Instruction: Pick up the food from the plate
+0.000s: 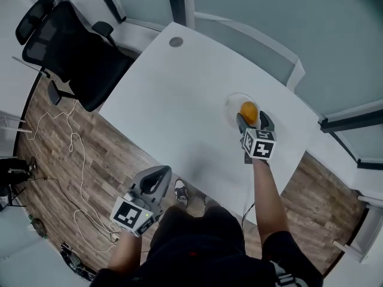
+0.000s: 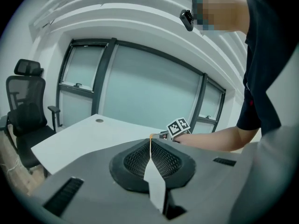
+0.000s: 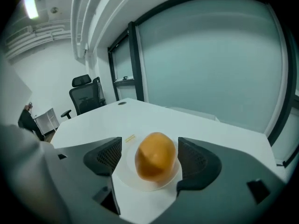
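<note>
An orange, rounded piece of food point(image 1: 248, 111) point(image 3: 155, 161) lies on a small clear plate point(image 1: 232, 104) point(image 3: 126, 164) near the right edge of the white table point(image 1: 179, 100). My right gripper point(image 1: 252, 121) point(image 3: 149, 146) reaches over the plate from the near side. It is open, one pad on each side of the food, with a clear gap on the left. My left gripper point(image 1: 157, 176) point(image 2: 150, 143) hangs low off the table's near edge, over the wooden floor. Its pads point(image 2: 135, 160) meet with nothing between them.
A black office chair point(image 1: 66, 46) stands at the table's far left corner. A cable grommet point(image 1: 175, 42) sits near the far end of the table. White cables point(image 1: 72, 154) trail over the floor on the left. A small yellow label point(image 3: 129, 138) lies beside the plate.
</note>
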The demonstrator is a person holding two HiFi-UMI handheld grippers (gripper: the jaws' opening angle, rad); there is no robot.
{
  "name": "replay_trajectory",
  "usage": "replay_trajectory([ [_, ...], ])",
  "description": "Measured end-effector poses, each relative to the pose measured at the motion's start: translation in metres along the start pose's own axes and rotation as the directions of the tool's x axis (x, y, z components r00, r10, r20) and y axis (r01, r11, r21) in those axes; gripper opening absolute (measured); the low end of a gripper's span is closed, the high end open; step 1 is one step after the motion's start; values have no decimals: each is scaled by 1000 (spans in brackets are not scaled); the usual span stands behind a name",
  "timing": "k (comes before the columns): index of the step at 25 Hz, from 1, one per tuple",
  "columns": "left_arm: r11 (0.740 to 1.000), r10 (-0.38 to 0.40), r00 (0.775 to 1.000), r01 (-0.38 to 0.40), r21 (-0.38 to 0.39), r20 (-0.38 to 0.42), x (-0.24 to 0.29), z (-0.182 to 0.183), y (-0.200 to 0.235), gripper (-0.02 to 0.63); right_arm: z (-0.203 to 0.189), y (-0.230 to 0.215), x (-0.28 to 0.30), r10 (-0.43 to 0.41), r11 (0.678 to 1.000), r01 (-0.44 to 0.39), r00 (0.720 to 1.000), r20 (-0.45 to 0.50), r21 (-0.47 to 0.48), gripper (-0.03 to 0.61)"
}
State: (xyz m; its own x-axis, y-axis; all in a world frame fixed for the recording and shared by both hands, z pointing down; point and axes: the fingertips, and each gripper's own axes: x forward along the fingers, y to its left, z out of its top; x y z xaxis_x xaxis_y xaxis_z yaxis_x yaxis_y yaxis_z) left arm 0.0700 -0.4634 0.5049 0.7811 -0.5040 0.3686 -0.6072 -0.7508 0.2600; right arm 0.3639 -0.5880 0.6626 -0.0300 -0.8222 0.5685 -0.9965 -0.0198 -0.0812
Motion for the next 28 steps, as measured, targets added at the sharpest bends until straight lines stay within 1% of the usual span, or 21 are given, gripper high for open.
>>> replay_trajectory([
  [3, 999, 43, 999, -44, -15, -21, 0, -11, 9, 23, -15, -7, 19, -13, 1000, 14, 999, -46, 20, 357],
  [7, 997, 60, 998, -61, -44, -24, -1, -6, 13, 23, -22, -7, 29, -3, 998, 7, 997, -82, 55, 357],
  [11, 998, 52, 998, -53, -31, -21, -3, -11, 14, 23, -12, -4, 25, -5, 1000, 6, 998, -61, 15, 356],
  [15, 999, 34, 999, -34, -27, -15, -4, -11, 8, 23, 3, 7, 3, 27, 999, -27, 1000, 7, -41, 354],
  [19, 1000, 23, 1000, -23, -2, -3, -10, -4, 4, 23, 36, 26, -38, 80, 996, -73, 990, 113, -59, 354],
  [23, 999, 35, 999, -35, 1, 8, -17, 9, 4, 23, 73, 52, -100, 122, 991, -107, 969, 217, -82, 354],
  [25, 999, 24, 999, -25, 24, 39, -21, 19, 3, 23, 92, 65, -131, 137, 988, -113, 954, 265, -103, 354],
  [28, 998, 3, 997, -8, 55, 83, -29, 35, -1, 23, 115, 83, -177, 155, 987, -130, 932, 329, -97, 354],
])
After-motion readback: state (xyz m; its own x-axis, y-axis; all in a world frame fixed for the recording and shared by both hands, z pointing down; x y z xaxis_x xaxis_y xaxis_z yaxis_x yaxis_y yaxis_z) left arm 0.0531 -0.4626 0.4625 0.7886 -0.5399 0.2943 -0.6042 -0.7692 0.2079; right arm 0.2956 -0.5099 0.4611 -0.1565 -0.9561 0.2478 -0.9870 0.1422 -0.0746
